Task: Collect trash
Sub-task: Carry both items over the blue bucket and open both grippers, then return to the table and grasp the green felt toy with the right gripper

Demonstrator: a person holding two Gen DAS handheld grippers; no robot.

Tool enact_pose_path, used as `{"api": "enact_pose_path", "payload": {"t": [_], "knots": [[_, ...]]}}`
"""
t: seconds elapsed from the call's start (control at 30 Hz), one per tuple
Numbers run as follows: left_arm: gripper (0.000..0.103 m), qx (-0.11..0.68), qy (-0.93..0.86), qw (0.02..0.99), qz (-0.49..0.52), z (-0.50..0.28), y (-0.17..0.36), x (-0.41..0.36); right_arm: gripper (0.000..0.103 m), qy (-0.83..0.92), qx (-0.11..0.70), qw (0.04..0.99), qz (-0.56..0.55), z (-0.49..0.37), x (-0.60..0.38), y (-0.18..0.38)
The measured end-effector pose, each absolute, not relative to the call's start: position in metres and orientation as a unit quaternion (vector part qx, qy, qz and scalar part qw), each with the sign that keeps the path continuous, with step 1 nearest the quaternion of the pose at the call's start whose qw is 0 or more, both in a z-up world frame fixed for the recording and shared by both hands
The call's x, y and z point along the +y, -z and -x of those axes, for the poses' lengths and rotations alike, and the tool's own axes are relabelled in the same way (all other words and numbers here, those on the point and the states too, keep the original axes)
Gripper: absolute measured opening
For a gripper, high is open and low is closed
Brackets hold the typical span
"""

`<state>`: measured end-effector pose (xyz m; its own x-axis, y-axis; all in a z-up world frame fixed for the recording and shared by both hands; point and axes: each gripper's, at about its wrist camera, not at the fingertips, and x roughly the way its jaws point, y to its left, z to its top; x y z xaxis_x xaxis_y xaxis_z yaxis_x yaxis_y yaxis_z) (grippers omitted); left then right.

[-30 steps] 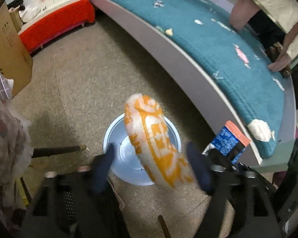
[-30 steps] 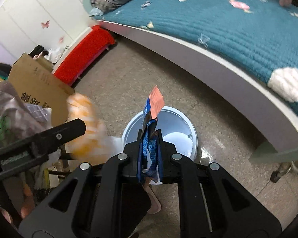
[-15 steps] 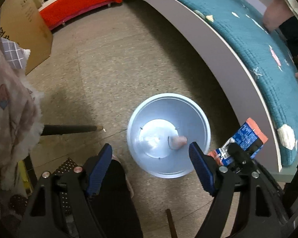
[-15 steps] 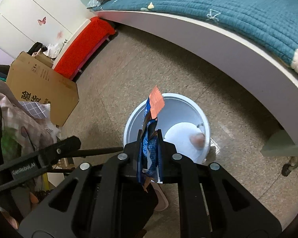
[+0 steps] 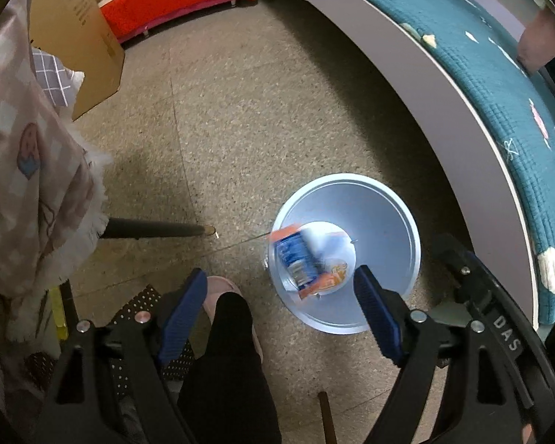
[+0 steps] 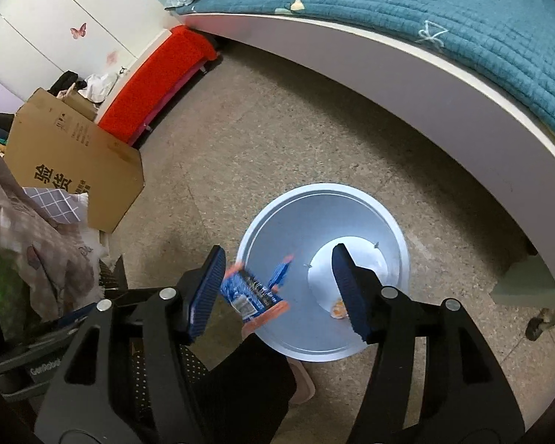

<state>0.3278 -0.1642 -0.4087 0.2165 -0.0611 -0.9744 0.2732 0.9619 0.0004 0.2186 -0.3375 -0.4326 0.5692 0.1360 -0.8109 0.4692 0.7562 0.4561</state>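
**Blue wrapper dropping into the bin**

The right gripper [image 6: 279, 290] has just been opening; its jaws are standing apart with the blurry blue wrapper [image 6: 253, 294] loose between them, over the bin [image 6: 399, 236] rim. The left gripper [image 5: 279, 312] is gaping, holding nothing. Only the left view is showing the wrapper [image 5: 296, 261] inside the round, shiny, pale-blue bin [image 5: 388, 222]. A black trouser leg [image 5: 233, 370] is hiding a pink slipper [image 5: 222, 285].

The bin [image 6: 323, 272] stands on the floor [image 6: 277, 140] just before the bed's [image 6: 407, 70] long edge. A wrapper [image 6: 253, 296] sits over the bin's near-left rim, between the right tongs' [image 6: 277, 288] spread jaws. A cardboard box [image 6: 74, 170] leans far left, a bench [image 6: 155, 85] behind it.
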Motion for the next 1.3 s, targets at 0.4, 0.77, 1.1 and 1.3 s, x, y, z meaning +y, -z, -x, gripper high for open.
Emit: {"api": "enact_pose_path", "payload": {"t": [0.4,0.77,1.1,1.3], "knots": [[0.080,0.600,0.142,0.784,-0.070,-0.309,0.376,-0.174,0.062,0.130,0.429,0.840,-0.306,-0.180,-0.339,0.384],[0.080,0.498,0.195,0.842,-0.067,-0.240,0.259,-0.186,0.067,0.132,0.327,0.896,-0.269,-0.113,-0.337,0.264],[0.080,0.367,0.180,0.910,-0.067,-0.169,0.135,-0.139,0.070,0.074,0.231,0.937,-0.252,-0.069,-0.297,0.161],[0.084,0.335,0.133,0.930,-0.070,-0.163,0.097,-0.073,0.071,0.009,0.222,0.951,-0.215,-0.086,-0.236,0.124]]}}
